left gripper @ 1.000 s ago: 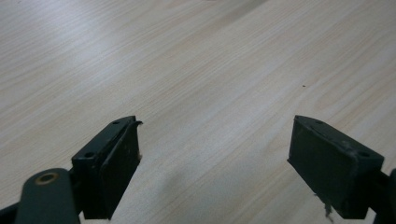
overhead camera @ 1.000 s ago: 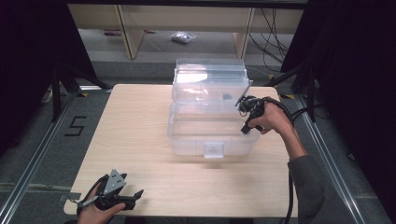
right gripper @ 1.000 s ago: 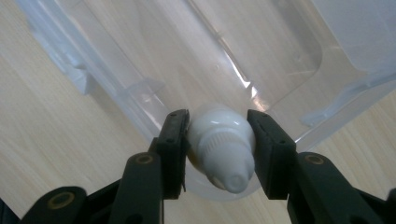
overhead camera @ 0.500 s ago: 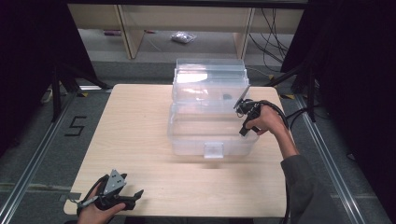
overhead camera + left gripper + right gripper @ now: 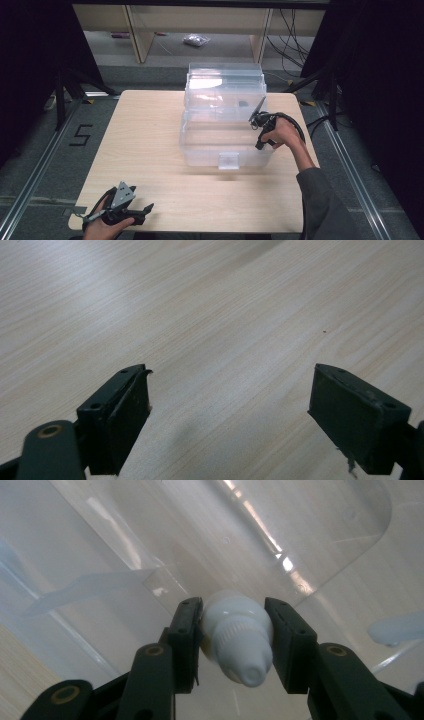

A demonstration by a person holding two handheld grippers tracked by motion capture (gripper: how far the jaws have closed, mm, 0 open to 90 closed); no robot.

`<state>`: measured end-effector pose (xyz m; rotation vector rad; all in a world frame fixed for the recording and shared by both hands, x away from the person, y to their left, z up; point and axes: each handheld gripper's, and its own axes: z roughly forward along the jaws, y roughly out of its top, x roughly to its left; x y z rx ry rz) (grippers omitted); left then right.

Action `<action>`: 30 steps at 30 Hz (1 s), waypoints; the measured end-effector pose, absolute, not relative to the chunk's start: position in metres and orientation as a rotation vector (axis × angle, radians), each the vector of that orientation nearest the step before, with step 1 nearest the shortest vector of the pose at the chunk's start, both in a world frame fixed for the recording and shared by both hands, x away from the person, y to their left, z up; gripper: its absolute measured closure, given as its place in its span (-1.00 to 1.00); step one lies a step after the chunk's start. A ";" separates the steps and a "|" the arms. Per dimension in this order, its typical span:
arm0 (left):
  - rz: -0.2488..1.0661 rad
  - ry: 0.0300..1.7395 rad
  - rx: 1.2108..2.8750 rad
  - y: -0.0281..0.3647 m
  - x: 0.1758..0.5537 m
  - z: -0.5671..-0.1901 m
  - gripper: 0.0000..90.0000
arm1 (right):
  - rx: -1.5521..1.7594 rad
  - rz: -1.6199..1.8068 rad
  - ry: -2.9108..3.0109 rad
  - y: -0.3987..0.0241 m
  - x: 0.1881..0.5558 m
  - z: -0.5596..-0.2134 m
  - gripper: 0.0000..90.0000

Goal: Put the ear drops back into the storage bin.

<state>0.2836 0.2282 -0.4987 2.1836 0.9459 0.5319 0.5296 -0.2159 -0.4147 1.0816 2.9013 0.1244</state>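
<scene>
Down at the near left corner of the pale wooden table (image 5: 150, 150), the left gripper (image 5: 142, 212) is lying low in the person's left hand (image 5: 102, 227), its grey three-cornered plate facing up; in the left gripper view its two black jaws are standing wide apart with nothing but bare wood grain between them, so it is released. Toward the middle and far side of the table, a clear plastic storage box (image 5: 200, 145) with its hinged lid (image 5: 225, 85) standing open behind it is sitting with a small front latch facing the person. At the box's right edge, the right hand (image 5: 285, 135) is holding the right gripper (image 5: 259, 145) pointed down into the box. In the right gripper view, that gripper's (image 5: 235, 645) jaws are clenching a small white plastic bottle with a ribbed cap (image 5: 237, 635), pads pressing on both sides of it, while the cap is pointing back toward the camera and the box's transparent wall and floor are lying just beyond it.
</scene>
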 end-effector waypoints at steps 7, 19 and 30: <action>0.541 0.949 2.182 0.228 0.283 -0.499 -0.65 | 1.148 0.061 2.894 -0.214 0.529 -0.420 0.34; 0.545 0.943 2.196 0.229 0.283 -0.498 -0.65 | 1.131 0.043 2.909 -0.213 0.530 -0.426 0.34; 0.543 0.940 2.197 0.229 0.283 -0.498 -0.65 | 1.140 0.049 2.923 -0.212 0.530 -0.427 0.33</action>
